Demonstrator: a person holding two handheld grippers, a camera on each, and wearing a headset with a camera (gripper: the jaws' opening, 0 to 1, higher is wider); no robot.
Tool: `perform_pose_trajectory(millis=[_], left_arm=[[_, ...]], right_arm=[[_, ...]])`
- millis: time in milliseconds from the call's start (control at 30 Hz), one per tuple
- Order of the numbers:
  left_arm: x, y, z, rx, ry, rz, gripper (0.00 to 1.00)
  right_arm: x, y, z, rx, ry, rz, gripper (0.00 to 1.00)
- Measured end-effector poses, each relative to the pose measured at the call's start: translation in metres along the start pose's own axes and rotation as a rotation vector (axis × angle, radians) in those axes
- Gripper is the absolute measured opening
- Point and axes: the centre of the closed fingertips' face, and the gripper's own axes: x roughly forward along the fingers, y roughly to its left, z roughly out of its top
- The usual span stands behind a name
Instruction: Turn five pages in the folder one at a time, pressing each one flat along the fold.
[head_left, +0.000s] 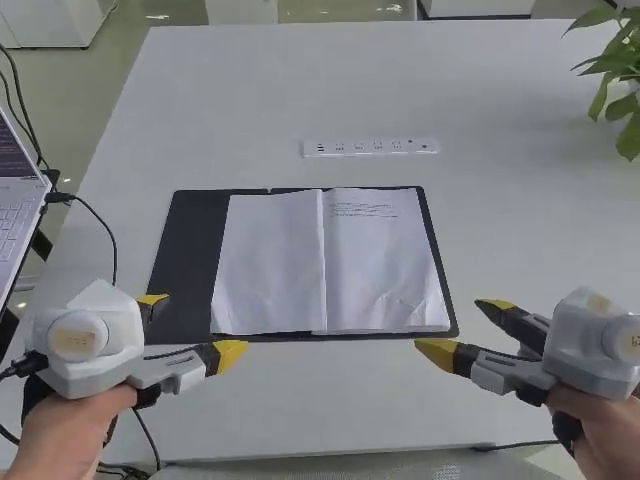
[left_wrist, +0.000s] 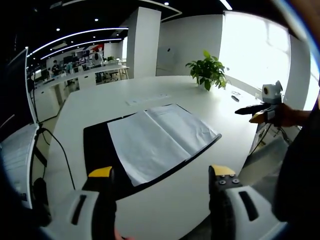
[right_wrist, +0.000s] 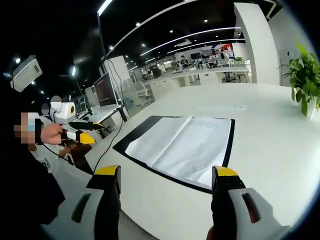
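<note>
An open black folder (head_left: 190, 270) lies on the white table, white pages (head_left: 330, 262) spread on both sides of its fold (head_left: 323, 260). The right page carries a few printed lines near its top. The folder (left_wrist: 100, 145) and its pages (right_wrist: 180, 145) also lie ahead of each gripper in the gripper views. My left gripper (head_left: 190, 328) hovers open near the table's front edge, left of and below the folder's lower left corner. My right gripper (head_left: 468, 330) hangs open off the folder's lower right corner. Both hold nothing, and neither touches the folder.
A white power strip (head_left: 370, 148) lies behind the folder. A laptop (head_left: 18, 205) with black cables (head_left: 100, 225) sits at the left edge. A potted plant (head_left: 615, 80) stands at the far right. The table's front edge (head_left: 330, 452) is close to my hands.
</note>
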Motion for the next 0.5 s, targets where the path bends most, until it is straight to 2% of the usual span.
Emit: perform_pose_trajectory(millis=[133, 333, 500], left_arm=[[0.003, -0.002, 0.003, 0.002, 0.002, -0.012, 0.76], [0.015, -0.012, 0.005, 0.016, 0.014, -0.052, 0.76], [0.025, -0.016, 0.009, 0.026, 0.014, -0.075, 0.76]], right_arm=[[-0.002, -0.002, 0.000, 0.009, -0.002, -0.006, 0.74], [-0.004, -0.005, 0.004, 0.030, -0.019, -0.015, 0.74], [-0.006, -0.008, 0.006, 0.041, -0.029, -0.025, 0.74]])
